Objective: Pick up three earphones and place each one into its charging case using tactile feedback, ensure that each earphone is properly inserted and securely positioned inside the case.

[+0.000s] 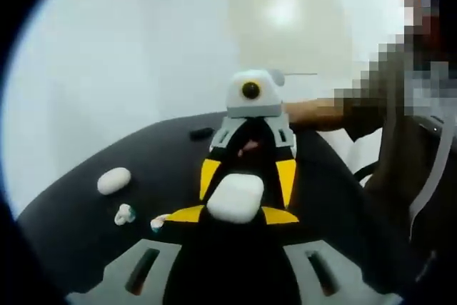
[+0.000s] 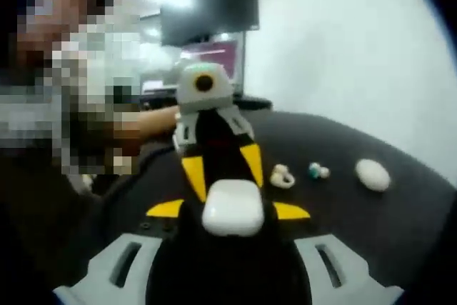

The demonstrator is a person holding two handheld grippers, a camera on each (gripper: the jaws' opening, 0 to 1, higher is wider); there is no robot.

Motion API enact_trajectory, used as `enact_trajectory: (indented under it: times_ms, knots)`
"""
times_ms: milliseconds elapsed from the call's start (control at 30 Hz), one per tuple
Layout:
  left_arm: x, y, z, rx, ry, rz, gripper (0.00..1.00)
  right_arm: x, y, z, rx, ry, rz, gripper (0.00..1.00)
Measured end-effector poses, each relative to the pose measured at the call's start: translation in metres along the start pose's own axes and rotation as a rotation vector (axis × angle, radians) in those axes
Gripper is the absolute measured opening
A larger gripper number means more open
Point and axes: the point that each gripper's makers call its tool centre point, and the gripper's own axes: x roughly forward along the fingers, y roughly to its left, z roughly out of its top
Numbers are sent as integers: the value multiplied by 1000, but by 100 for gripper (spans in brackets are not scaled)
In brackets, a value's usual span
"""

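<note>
- In the left gripper view, a closed white charging case (image 1: pixel 235 198) sat at the meeting point of two grippers that faced each other across the black table (image 1: pixel 86 241).
- The left gripper (image 1: pixel 230 230) rose from the bottom of that view on grey jaw bases; its black jaw tips converged under the case and appeared clamped on it, with no gap visible between them.
- The right gripper (image 1: pixel 246 176) reached in from the far side, its yellow-marked jaws angled inward to the same case. Whether these jaws pressed the case or merely touched it could not be told.
- In the right gripper view, the arrangement was mirrored: the right gripper (image 2: pixel 232 237) met the case (image 2: pixel 232 207) from below, and the left gripper (image 2: pixel 221 169) from beyond.
- A second, oval white case (image 1: pixel 114 180) lay on the table well to the left of the grippers in the left gripper view.
- Two small earphones lay between that oval case and the grippers: a white one (image 1: pixel 124 213), and another (image 1: pixel 158 223) just beside a yellow jaw.
- In the right gripper view, the earphones (image 2: pixel 282 176) (image 2: pixel 318 171) and the oval case (image 2: pixel 373 174) lay in a row to the right.
- The earphones were too small and blurred to show detail.
- A small dark object (image 1: pixel 201 133) lay at the far table edge; its identity was unclear.
- A person's forearm (image 1: pixel 314 113) extended behind the right gripper.
- A dark screen (image 2: pixel 209 11) hung on the far wall.
</note>
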Motion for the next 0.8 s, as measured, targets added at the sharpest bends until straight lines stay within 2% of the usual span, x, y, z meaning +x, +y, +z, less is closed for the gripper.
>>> enact_trajectory:
  times_ms: [67, 100, 133, 167, 233, 267, 300, 333, 433, 500, 667, 733, 800]
  knots:
    - [-1, 1, 1, 31, -6, 3, 27, 0, 1, 0, -3, -2, 5, 42]
    - [-3, 1, 2, 65, -4, 2, 28, -1, 0, -1, -12, 8, -9, 34]
    - [-6, 1, 2, 78, -2, 3, 29, 1, 5, 0, -16, 1, 7, 34]
    - [-9, 5, 5, 89, -11, 15, 31, 2, 2, -1, -22, 6, -17, 34]
    - [-16, 14, 15, 64, -70, 51, 35, 3, 0, 0, -34, 10, -30, 34]
    - [-19, 18, 17, 59, -85, 70, 34, 3, -1, 0, -43, 13, -37, 34]
    - [-26, 30, 22, 67, -112, 127, 30, 3, -1, 1, -72, 12, -50, 34]
    - [-29, 35, 24, 66, -122, 150, 28, 2, -3, 3, -104, 13, -66, 34]
    - [-42, 52, 35, -6, -205, 214, 28, -6, -11, 5, -187, 37, -118, 33]
    - [-48, 62, 39, -28, -239, 257, 28, -16, -18, 6, -175, 36, -160, 33]
    - [-57, 81, 37, -49, -247, 358, 29, -60, -32, 0, -79, 27, -297, 33]
    - [-60, 87, 36, -59, -250, 382, 29, -78, -36, -6, -66, 37, -335, 33]
    - [-63, 94, 35, -68, -248, 413, 29, -101, -50, -17, -15, 56, -413, 33]
